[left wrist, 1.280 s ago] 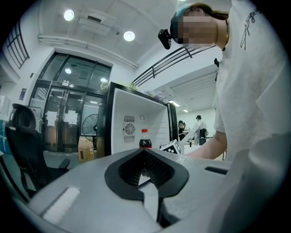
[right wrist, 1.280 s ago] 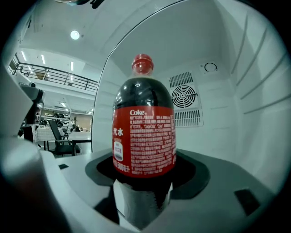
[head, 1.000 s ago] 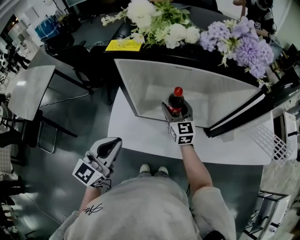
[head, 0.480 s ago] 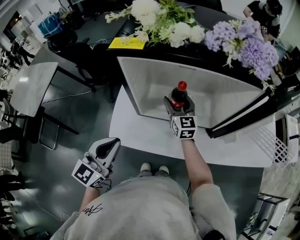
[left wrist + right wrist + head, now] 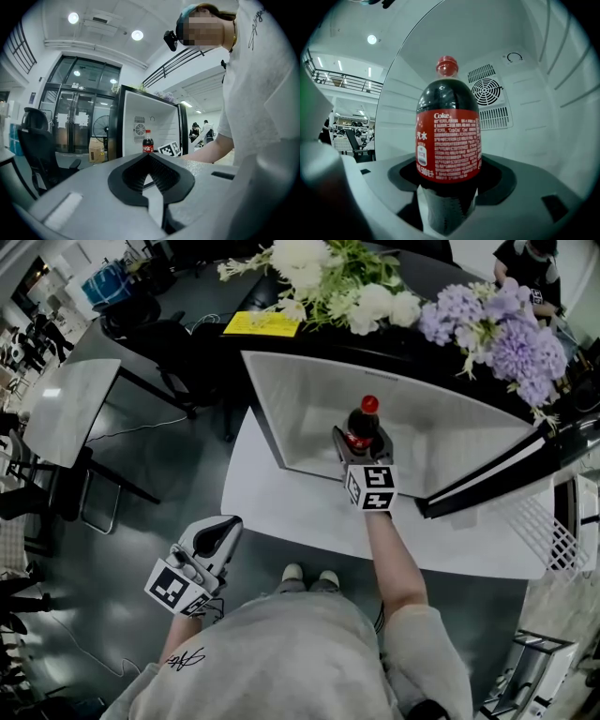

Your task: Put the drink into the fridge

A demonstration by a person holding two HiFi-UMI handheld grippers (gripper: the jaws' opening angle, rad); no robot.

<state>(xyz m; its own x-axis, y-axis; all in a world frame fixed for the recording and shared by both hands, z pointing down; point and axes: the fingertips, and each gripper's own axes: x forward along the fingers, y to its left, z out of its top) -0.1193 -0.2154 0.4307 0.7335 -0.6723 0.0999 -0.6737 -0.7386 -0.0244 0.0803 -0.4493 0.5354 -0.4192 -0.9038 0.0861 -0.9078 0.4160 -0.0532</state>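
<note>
Cola bottle (image 5: 449,136): red cap, near-black liquid, red label with white print. Fridge (image 5: 309,409): white inside, black frame. Right gripper (image 5: 447,197): grey shell, black inner lining. Black-and-white square markers on its cube (image 5: 372,488). Left gripper (image 5: 150,171): same grey and black, same marker pattern. White flowers (image 5: 319,268) and lilac flowers (image 5: 506,329), both with green leaves. Yellow sheet (image 5: 261,326) with dark print. Light grey shirt (image 5: 281,662), white shoes (image 5: 307,576), dark grey floor (image 5: 159,484).
</note>
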